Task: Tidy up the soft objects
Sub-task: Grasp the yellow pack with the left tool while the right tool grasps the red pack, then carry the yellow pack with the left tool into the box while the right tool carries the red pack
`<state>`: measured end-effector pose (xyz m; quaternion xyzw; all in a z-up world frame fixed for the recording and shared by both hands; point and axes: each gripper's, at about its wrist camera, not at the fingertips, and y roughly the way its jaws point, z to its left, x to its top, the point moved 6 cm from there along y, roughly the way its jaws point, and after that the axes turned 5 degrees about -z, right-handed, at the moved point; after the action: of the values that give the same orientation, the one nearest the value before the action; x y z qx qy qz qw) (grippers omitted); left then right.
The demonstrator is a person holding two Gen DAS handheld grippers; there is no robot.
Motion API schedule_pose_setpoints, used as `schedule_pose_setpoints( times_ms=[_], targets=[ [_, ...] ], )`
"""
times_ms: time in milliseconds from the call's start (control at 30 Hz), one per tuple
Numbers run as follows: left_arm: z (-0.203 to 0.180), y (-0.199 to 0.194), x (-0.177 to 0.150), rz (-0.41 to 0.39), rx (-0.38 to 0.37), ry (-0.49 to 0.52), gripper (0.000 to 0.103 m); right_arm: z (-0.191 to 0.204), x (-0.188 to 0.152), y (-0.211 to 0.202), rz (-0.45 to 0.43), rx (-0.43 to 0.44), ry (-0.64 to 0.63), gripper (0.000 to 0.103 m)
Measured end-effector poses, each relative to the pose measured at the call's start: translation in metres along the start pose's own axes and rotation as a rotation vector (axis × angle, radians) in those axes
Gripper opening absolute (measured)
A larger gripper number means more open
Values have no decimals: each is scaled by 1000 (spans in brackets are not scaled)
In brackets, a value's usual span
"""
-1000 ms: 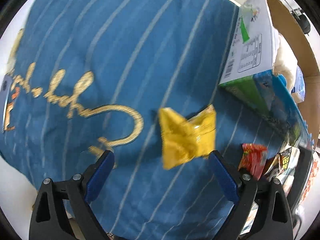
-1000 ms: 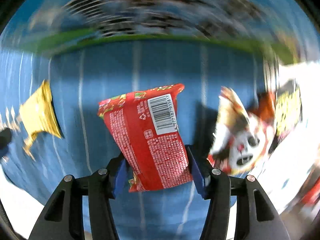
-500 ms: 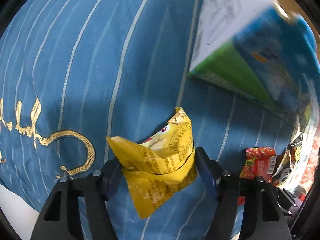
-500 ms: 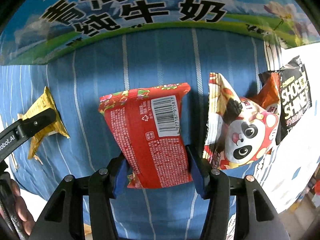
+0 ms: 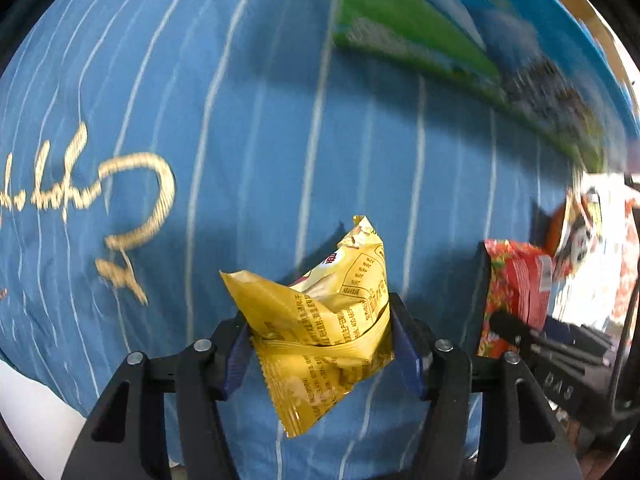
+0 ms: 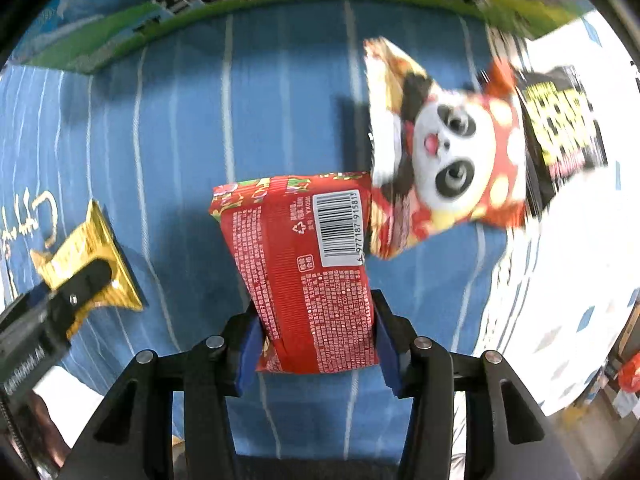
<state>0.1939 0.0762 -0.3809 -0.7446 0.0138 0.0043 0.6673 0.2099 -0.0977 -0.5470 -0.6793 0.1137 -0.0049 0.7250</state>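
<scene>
My left gripper (image 5: 318,344) is shut on a yellow snack packet (image 5: 320,320) and holds it above the blue striped cloth (image 5: 240,120). My right gripper (image 6: 316,344) is shut on a red snack packet (image 6: 304,264) with a barcode. The red packet also shows in the left wrist view (image 5: 516,288) at the right. The yellow packet also shows in the right wrist view (image 6: 92,256) at the left, held in the other gripper.
A green and blue milk carton box (image 6: 200,8) stands at the far edge of the cloth and also shows in the left wrist view (image 5: 460,48). A panda snack bag (image 6: 444,148) and a black and yellow bag (image 6: 560,120) lie to the right. White bedding (image 6: 580,280) lies beyond the cloth.
My left gripper closed on the yellow packet and lifted it. My right gripper kept hold of the red packet and moved closer to the panda bag.
</scene>
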Motion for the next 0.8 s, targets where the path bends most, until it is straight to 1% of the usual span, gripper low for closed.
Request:
schedule_pose_setpoints(
  times_ms=[100, 133, 233, 300, 367, 433, 467, 533, 600, 667, 800],
  targets=[
    [-12, 0, -20, 20, -10, 22, 59, -6, -8, 4, 14, -3, 16, 51],
    [-16, 3, -27, 28, -10, 29, 61, -7, -10, 6, 20, -4, 18, 52],
    [-22, 17, -38, 59, -8, 32, 63, -6, -9, 9, 24, 2, 25, 53],
    [-24, 21, -37, 49, -4, 20, 64, -4, -7, 12, 21, 4, 26, 53],
    [-26, 25, -36, 47, 1, 17, 62, -3, -5, 14, 17, 5, 21, 53],
    [-21, 30, -36, 45, 4, 21, 62, -6, -6, 15, 11, 8, 23, 54],
    [-25, 31, -33, 44, 4, 24, 62, -5, -11, 17, 7, 6, 20, 53],
    [-43, 38, -43, 39, -1, 33, 61, -7, -14, 13, -4, 1, 8, 51],
    [-56, 24, -40, 26, -3, 38, 61, -3, -19, 9, -14, -7, -5, 50],
    [-53, 22, -43, 5, 0, 53, 61, -1, -24, 3, -23, -9, -15, 48],
    [-71, 4, -46, -40, -5, 85, 61, 0, -33, -9, -39, 9, -15, 48]
  ],
)
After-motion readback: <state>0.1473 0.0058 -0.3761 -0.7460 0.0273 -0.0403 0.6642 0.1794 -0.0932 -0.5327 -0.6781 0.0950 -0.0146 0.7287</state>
